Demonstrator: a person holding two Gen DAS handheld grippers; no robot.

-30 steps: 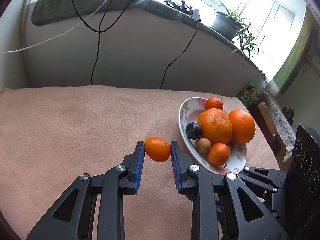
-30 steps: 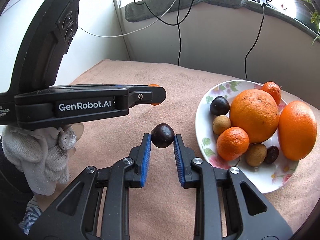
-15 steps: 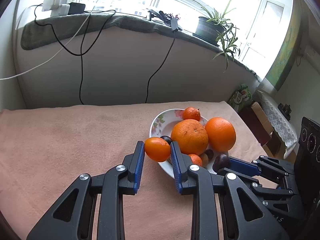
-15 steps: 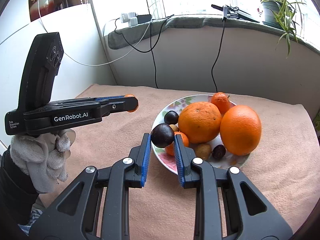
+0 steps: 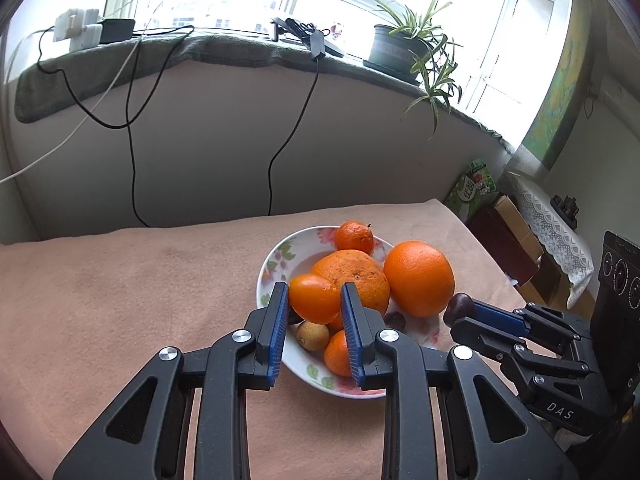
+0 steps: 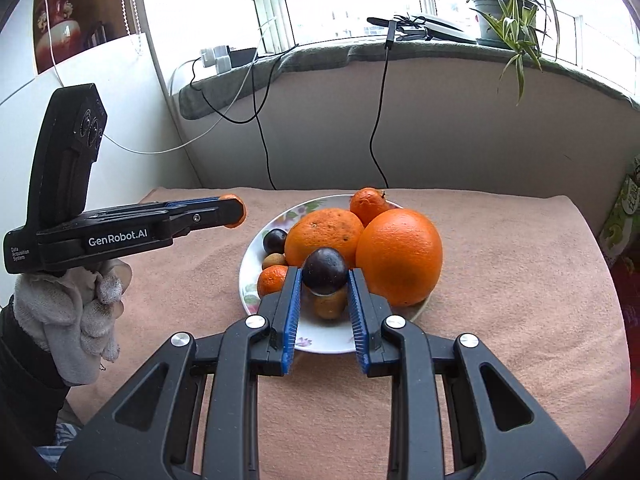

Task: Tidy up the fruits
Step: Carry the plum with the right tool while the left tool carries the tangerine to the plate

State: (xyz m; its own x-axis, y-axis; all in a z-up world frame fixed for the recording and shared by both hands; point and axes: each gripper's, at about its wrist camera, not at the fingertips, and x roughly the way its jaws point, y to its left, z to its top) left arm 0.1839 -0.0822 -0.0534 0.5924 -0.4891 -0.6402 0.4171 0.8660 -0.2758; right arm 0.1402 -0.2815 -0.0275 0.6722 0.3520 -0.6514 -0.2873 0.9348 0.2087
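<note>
A flowered white plate (image 5: 267, 276) (image 6: 248, 260) on the pink cloth holds two big oranges (image 5: 419, 278) (image 6: 399, 256), small tangerines, a dark plum (image 6: 275, 240) and small brown fruits. My left gripper (image 5: 314, 300) is shut on a small orange fruit (image 5: 314, 298) and holds it above the plate's near-left part; it also shows in the right wrist view (image 6: 234, 210). My right gripper (image 6: 324, 276) is shut on a dark plum (image 6: 324, 271) above the plate's front; in the left wrist view it shows at the right (image 5: 458, 310).
The pink cloth (image 5: 120, 300) covers the table. A grey wall with hanging cables (image 5: 132, 152) stands behind, under a sill with a potted plant (image 5: 400, 46). Boxes and a lace-covered stand (image 5: 548, 236) are beyond the table's right edge.
Both grippers have risen and moved toward the plate with their fruits. The orange fruit and the plum now hang over the plate instead of over the cloth.
</note>
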